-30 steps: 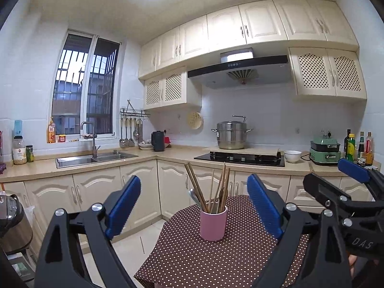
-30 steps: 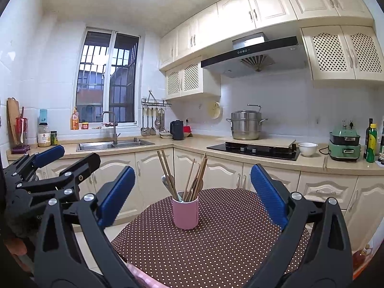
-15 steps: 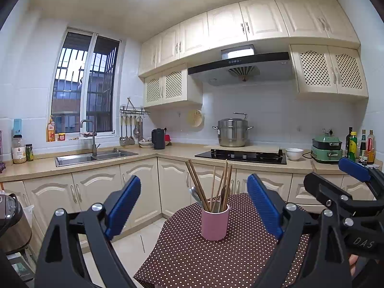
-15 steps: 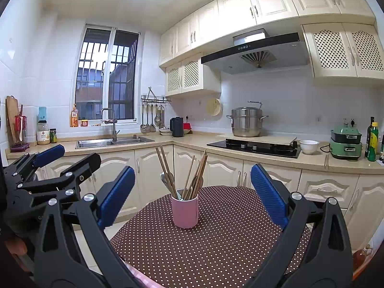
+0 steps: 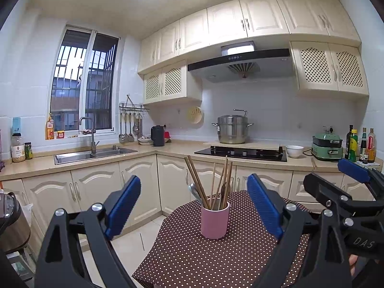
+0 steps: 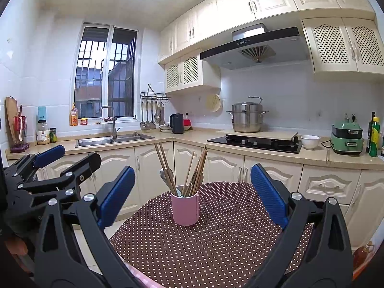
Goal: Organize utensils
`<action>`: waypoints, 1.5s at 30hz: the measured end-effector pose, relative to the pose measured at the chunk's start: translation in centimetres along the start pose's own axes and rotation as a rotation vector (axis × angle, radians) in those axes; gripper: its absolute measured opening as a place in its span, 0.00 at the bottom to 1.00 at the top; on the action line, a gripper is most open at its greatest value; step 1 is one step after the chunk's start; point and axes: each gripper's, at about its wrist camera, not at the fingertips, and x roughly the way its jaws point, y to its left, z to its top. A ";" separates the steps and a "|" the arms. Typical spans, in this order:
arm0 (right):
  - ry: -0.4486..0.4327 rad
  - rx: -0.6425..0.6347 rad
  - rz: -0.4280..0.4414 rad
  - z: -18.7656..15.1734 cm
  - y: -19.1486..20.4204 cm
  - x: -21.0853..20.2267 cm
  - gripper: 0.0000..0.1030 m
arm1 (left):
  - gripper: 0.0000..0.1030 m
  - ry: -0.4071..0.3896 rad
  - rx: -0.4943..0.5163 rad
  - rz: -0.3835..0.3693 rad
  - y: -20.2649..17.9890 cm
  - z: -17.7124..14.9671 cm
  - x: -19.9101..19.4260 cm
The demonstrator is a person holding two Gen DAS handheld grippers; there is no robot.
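- A pink cup stands upright on the round table, near the table's far edge, its smooth cylinder open at the top.
- Wooden chopsticks stand in the cup with their long axes close to vertical; two lean up and to the left, the rest fan slightly to the right.
- A metal spoon sits among them, bowl end up, leaning left.
- The tablecloth is dark brown with small white dots, draped over the edge.
- The left gripper hangs above the near side of the table, its jaws spread wide and empty, ribbed blue pads on black plastic arms framing the cup without touching it.
- The right gripper is just beside it on the right, likewise spread wide with nothing between the pads, the cup centred in the gap.
- Behind, a steel pot sits by the black glass hob.
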 end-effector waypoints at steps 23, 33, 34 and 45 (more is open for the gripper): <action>0.013 0.008 -0.002 -0.5 0.1 0.4 0.93 | 0.86 0.017 0.000 -0.004 0.1 -0.5 0.8; 0.016 0.011 -0.001 -0.6 0.1 0.4 0.93 | 0.86 0.018 0.001 -0.004 0.1 -0.5 0.9; 0.017 0.012 0.000 -0.6 0.1 0.4 0.93 | 0.86 0.019 0.002 -0.003 0.1 -0.5 0.9; 0.021 0.014 -0.001 -0.7 0.1 0.4 0.92 | 0.86 0.022 0.002 -0.003 0.3 -0.8 1.2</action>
